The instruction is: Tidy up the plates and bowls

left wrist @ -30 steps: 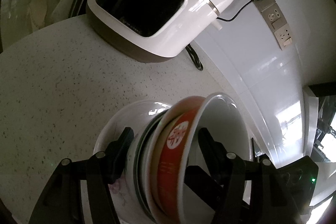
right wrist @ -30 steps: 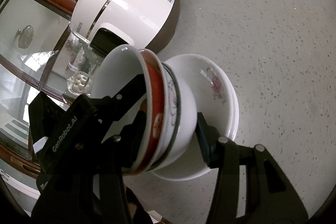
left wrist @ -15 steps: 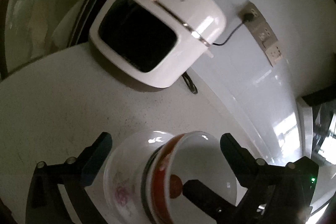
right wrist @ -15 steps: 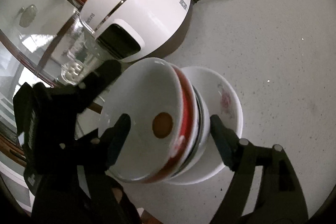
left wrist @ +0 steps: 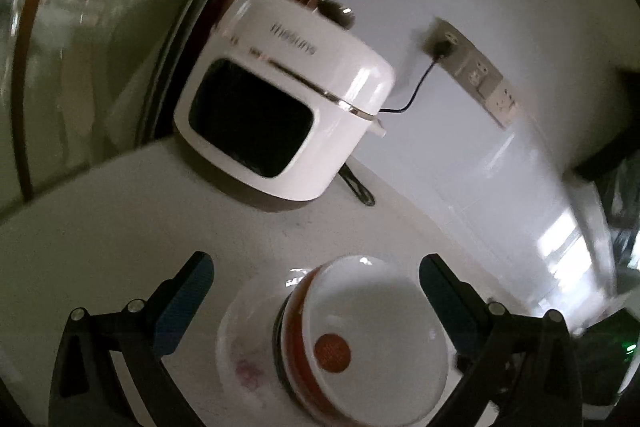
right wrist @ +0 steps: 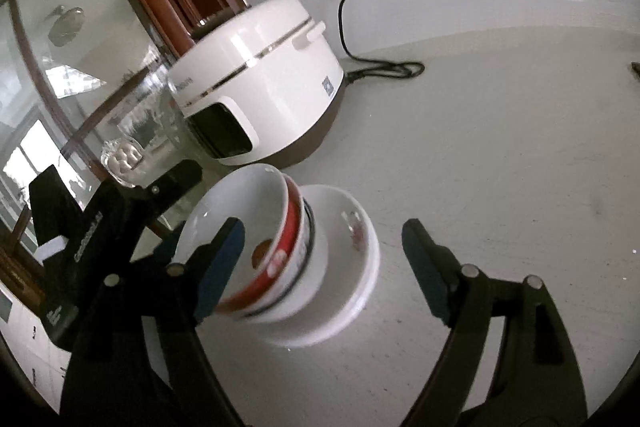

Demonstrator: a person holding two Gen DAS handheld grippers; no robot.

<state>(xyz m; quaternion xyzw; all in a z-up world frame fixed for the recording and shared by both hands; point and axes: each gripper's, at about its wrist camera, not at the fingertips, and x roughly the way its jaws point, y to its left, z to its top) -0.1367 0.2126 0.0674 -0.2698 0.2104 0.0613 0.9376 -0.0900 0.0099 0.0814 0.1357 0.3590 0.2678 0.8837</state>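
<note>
The bowls [right wrist: 256, 243] sit stacked in a white plate [right wrist: 360, 267] on the counter [right wrist: 500, 155], just in front of the rice cooker [right wrist: 260, 83]. The top bowl has a red band and leans to one side. The left gripper [left wrist: 316, 287] is spread wide and holds nothing. The right gripper [right wrist: 320, 247] is spread wide too, one finger on each side of the stack. The dishes look hard, smooth, slippery and easy to break. The best place to grab is probably a rim.

Rice cooker [right wrist: 256, 83] and its cord [right wrist: 384, 69] stand behind the bowl stack [right wrist: 280, 251]; bare counter [right wrist: 520, 167] lies to its right.
</note>
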